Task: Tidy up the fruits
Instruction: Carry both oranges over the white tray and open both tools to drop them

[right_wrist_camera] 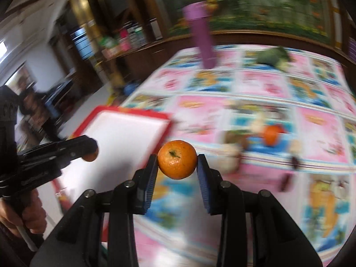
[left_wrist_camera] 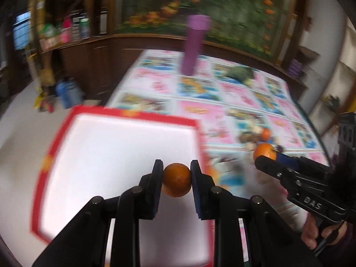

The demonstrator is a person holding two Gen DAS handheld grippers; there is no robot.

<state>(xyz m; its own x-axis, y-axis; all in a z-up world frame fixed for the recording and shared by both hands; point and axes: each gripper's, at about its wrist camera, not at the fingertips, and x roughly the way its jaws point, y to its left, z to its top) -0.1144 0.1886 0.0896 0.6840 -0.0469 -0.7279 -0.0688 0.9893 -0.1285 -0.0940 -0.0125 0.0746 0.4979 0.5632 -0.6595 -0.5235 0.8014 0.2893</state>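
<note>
While the tabletop (left_wrist_camera: 244, 102) carries one loose orange (right_wrist_camera: 272, 135) among blurred scraps, the white tray (left_wrist_camera: 111, 155) with its red rim sits at the near left corner. Your left gripper (left_wrist_camera: 176, 178) has its fingers clenched on a small dark orange (left_wrist_camera: 176, 179) above the tray; your right gripper (right_wrist_camera: 177, 162) clamps a brighter mandarin (right_wrist_camera: 177, 159) over the cloth beside it. Judged light, round, waxy-skinned, soft inside: hold across the widest girth, gently, or it rolls out or bruises.
</note>
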